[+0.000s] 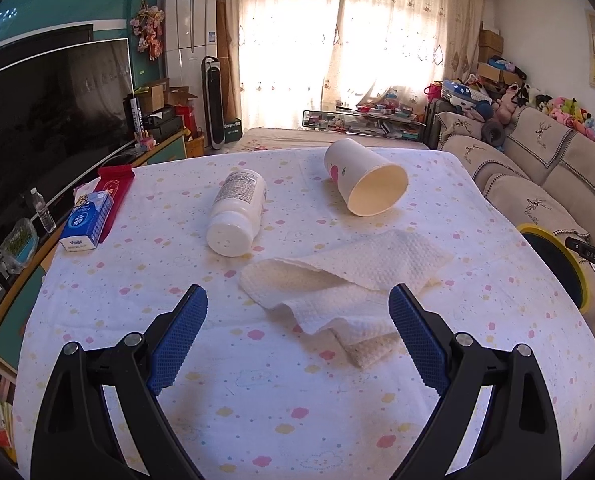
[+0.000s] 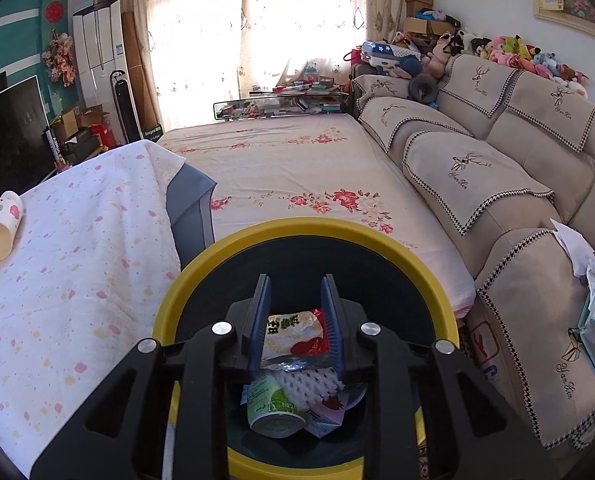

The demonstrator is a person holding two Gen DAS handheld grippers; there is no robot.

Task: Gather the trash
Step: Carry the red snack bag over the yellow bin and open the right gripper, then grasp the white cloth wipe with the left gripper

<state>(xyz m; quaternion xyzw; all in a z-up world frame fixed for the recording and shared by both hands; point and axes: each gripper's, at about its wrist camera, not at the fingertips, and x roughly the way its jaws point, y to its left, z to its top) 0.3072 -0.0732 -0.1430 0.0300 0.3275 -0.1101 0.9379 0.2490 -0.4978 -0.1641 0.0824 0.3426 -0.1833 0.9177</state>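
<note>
In the left wrist view, a crumpled white paper towel (image 1: 345, 284) lies on the table just ahead of my open, empty left gripper (image 1: 297, 300). Beyond it a white plastic bottle (image 1: 237, 212) and a paper cup (image 1: 367, 184) lie on their sides. My right gripper (image 2: 296, 288) hangs over a black bin with a yellow rim (image 2: 297, 226), its jaws a small gap apart and empty. The bin holds a snack wrapper (image 2: 293, 334), white foam netting (image 2: 305, 384) and a green can (image 2: 273, 408). The cup also shows in the right wrist view (image 2: 1, 226).
A blue tissue box (image 1: 87, 220) and a red packet (image 1: 115, 190) sit at the table's left edge. The bin (image 1: 557, 264) stands off the table's right edge. A television (image 1: 49, 120) is on the left, a sofa (image 2: 497, 184) on the right, a flowered bed (image 2: 289, 168) ahead.
</note>
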